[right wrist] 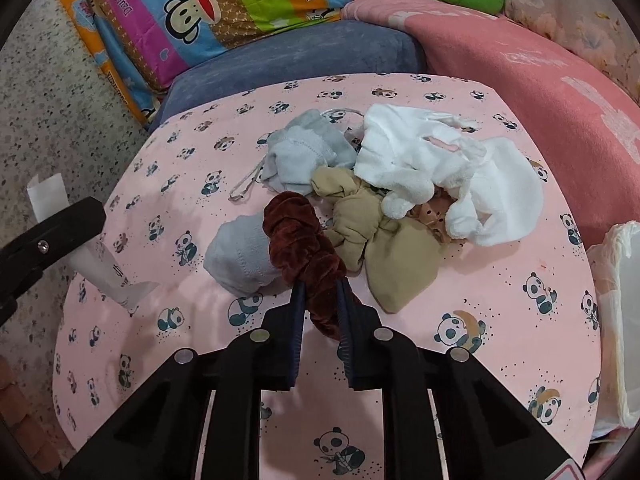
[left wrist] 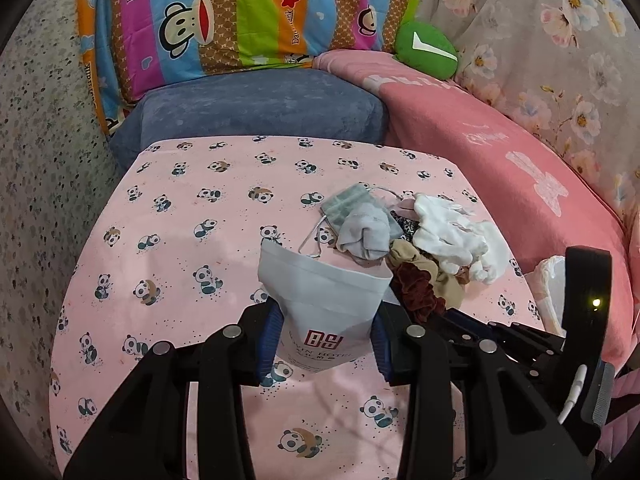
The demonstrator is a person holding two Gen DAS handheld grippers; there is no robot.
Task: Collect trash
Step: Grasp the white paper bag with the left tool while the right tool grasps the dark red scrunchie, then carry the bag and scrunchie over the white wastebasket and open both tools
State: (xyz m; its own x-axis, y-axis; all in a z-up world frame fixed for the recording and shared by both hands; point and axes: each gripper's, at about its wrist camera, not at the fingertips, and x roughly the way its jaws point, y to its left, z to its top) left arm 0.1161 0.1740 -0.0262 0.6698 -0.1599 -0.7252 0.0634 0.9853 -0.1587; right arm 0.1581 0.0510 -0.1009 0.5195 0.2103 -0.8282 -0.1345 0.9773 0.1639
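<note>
The left gripper (left wrist: pixel 324 344) clamps the white bag (left wrist: pixel 324 292) by its sides with the mouth facing up and far, just left of the clutter pile, apparently so collected items can be dropped in. The right gripper (right wrist: pixel 320 300), pitched steeply down at the pile's near edge on the panda-print table (right wrist: pixel 500 300), is closed on the brown scrunchie (right wrist: pixel 298 236), beside a beige cloth (right wrist: pixel 380 248).

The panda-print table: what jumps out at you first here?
A heap of soft scraps sits right of the middle of the pink panda cloth. The right tool pinches a brown velvet scrunchie at the heap's near edge. The left tool grips a pale bag, mouth open beside the heap.
</note>
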